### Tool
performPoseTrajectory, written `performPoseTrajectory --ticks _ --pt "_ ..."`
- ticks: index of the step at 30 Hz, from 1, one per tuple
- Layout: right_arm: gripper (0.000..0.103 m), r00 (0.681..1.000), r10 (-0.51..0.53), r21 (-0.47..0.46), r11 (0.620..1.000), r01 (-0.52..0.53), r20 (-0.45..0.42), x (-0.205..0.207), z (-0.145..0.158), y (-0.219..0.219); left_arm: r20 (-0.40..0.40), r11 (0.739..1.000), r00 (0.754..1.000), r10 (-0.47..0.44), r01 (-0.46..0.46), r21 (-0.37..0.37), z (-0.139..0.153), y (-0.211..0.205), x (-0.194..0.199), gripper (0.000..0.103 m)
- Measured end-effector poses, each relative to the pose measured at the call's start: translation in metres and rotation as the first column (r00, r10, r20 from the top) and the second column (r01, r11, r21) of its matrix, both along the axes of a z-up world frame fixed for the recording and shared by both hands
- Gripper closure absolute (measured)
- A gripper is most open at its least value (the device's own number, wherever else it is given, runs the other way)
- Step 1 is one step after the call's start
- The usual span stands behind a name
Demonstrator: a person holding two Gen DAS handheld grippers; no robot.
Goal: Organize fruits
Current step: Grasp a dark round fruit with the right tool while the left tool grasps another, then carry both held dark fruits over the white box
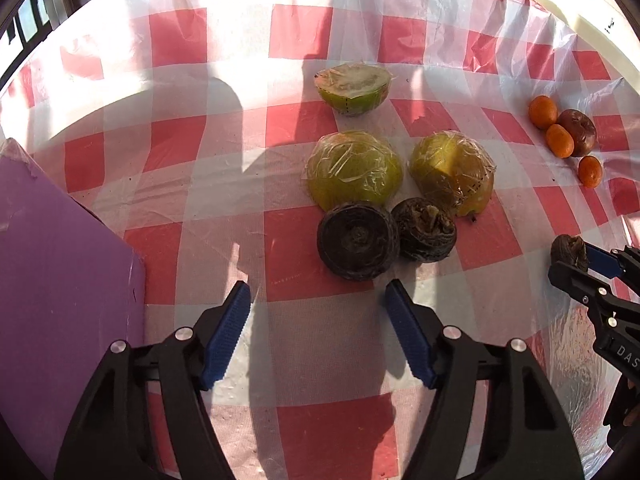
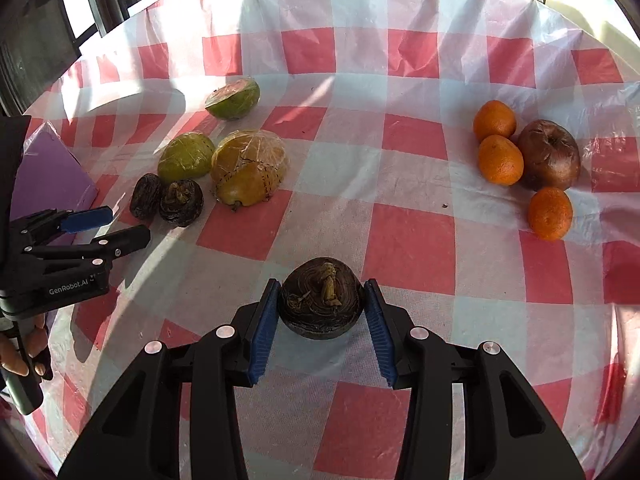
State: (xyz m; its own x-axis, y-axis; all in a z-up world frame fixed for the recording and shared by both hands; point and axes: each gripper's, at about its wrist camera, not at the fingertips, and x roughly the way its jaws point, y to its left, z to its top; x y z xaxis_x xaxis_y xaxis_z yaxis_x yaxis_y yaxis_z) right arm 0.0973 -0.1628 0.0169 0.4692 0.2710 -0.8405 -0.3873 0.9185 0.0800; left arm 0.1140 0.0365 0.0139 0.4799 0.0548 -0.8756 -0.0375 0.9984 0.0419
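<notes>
My right gripper [image 2: 323, 285] is shut on a dark, wrinkled round fruit [image 2: 320, 304], with a blue pad pressed to each side, low over the checked cloth [image 2: 408, 240]. The left wrist view shows that same grip at its right edge, the held fruit [image 1: 568, 249] between the pads. My left gripper [image 1: 318, 292] stands open with nothing between its fingers, just short of two more dark fruits [image 1: 356, 240] [image 1: 424, 230]. Behind those lie three plastic-wrapped green fruit pieces [image 1: 354, 172] [image 1: 452, 172] [image 1: 352, 88]. Three small oranges [image 2: 500, 160] and a brown shrivelled fruit [image 2: 550, 154] cluster at the right.
A purple box [image 1: 60, 264] stands at the left, close beside my left gripper. The red and white plastic cloth is creased and hangs over the table's far edges. A person's fingers [image 2: 24, 354] hold the left gripper's handle. Dark window frames [image 2: 80, 8] stand behind the table at the upper left.
</notes>
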Motion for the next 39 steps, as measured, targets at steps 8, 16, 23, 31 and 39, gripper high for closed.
performPoseTrajectory --ticks 8,16,23,31,39 --pt "0.060 0.998 -0.058 0.011 0.998 0.058 -0.030 -0.046 -0.003 -0.032 -0.015 0.985 0.986 -0.167 0.167 0.034 0.004 -0.015 0.022 0.063" --pt "0.060 0.994 -0.099 0.002 0.995 0.099 -0.036 -0.074 0.001 -0.035 -0.008 0.992 0.992 -0.126 0.126 -0.023 0.007 -0.039 -0.037 0.064" --pt "0.060 0.991 -0.117 0.023 0.993 0.119 -0.064 -0.100 0.016 -0.037 -0.040 0.980 0.988 -0.146 0.140 -0.141 0.005 -0.053 -0.119 0.064" --pt "0.060 0.974 -0.206 0.045 0.976 0.212 -0.098 -0.133 0.026 -0.036 0.020 0.948 0.959 -0.282 0.281 -0.150 0.039 -0.047 -0.150 0.064" --pt "0.060 0.943 -0.302 0.067 0.947 0.313 -0.138 -0.163 0.025 -0.023 0.067 0.919 0.923 -0.378 0.383 -0.098 0.075 -0.039 -0.156 0.064"
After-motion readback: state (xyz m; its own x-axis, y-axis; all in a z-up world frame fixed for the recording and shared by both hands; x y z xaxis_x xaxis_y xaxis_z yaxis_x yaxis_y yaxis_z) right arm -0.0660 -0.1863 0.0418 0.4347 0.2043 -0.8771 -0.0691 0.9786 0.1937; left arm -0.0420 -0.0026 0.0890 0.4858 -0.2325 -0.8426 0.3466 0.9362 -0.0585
